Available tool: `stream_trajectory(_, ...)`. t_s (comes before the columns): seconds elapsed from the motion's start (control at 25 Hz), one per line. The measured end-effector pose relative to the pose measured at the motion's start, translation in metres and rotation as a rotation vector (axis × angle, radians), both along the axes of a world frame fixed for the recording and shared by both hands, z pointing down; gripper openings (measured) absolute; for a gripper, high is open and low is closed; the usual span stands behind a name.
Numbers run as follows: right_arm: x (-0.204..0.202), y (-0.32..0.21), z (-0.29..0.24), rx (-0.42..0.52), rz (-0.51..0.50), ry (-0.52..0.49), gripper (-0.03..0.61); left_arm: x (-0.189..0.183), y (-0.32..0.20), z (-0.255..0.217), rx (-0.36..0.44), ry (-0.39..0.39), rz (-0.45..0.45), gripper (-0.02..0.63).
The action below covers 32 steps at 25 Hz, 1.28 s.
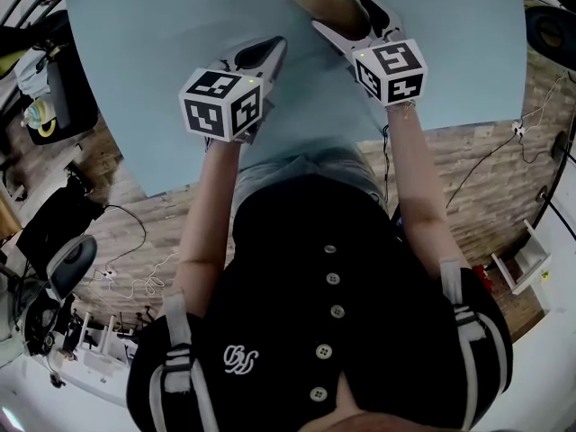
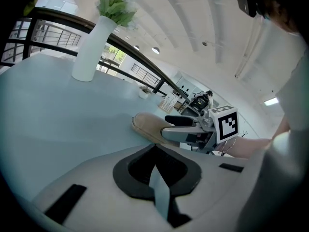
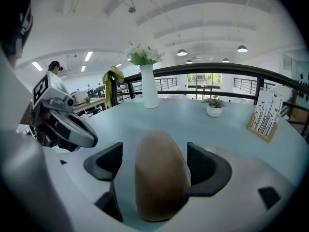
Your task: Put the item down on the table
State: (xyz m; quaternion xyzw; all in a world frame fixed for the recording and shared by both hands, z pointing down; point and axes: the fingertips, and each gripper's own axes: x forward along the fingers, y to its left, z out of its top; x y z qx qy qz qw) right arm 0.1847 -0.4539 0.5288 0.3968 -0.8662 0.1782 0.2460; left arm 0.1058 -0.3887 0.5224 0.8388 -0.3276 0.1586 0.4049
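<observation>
Starting at the right gripper [image 3: 155, 163]: spread wide, with the tan item [image 3: 161, 187] lying lengthways in the gap, rounded end toward the camera. On one side, well clear of the dark pad, a strip of pale blue table [image 3: 203, 124] showing between. On the other, right up against the pad, though hard to say whether actually touching. From the left gripper view, low and flat, apparently resting on the tabletop, with a paler band along its bottom edge. From the head view, out toward the far part of the table, right of centre, straddled by the two jaws. Now across to the left gripper [image 2: 155, 153] — pinched together at the tips, only a thin sliver of blue further back, nothing held. Hovering just beside the right one, a little nearer the body, nose angled toward the item. Behind each set of jaws, a marker cube: left [image 1: 222, 103], right [image 1: 391, 70], with a bare forearm running back from each to a black buttoned top [image 1: 333, 331]. Further out on the table, a tall white vase [image 3: 148, 93] with white flowers and green leaves, upright and well apart from the item. Off to the right, a small potted plant [image 3: 214, 108] and a standing card [image 3: 265, 117] printed with dark stems. Beyond all that — a dark railing [image 3: 231, 69] curving round the table's far side.
</observation>
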Motion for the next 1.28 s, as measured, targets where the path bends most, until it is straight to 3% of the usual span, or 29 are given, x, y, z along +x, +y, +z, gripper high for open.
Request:
stream_trajectory(0.4,-0.021,0.025,-0.052,0.051,-0.046,-0.106,0.391,-0.008,0.000,-0.035,0.094,0.005,-0.025,0.009)
stream_trajectory(0.6,-0.026,0.036,-0.084,0.078,-0.032,-0.197,0.342,-0.012,-0.001,-0.074,0.166,0.076,-0.055,0.009)
stream_trajectory(0.8,-0.036,0.046,-0.111,0.101,-0.042,-0.270,0.222,-0.017,-0.001,-0.105,0.248,0.160,-0.063,0.009)
stream_trajectory(0.96,-0.040,0.051,-0.127,0.128,-0.055,-0.261,0.143,-0.019,0.003,-0.125,0.333,0.145,-0.042,0.009)
stream_trajectory(1.12,-0.052,0.065,-0.133,0.116,-0.110,-0.258,0.026,-0.021,0.010,-0.138,0.399,0.108,-0.037,0.009)
stream_trajectory(1.28,-0.062,0.077,-0.136,0.102,-0.127,-0.315,0.011,-0.023,0.017,-0.137,0.420,0.054,-0.046,0.009)
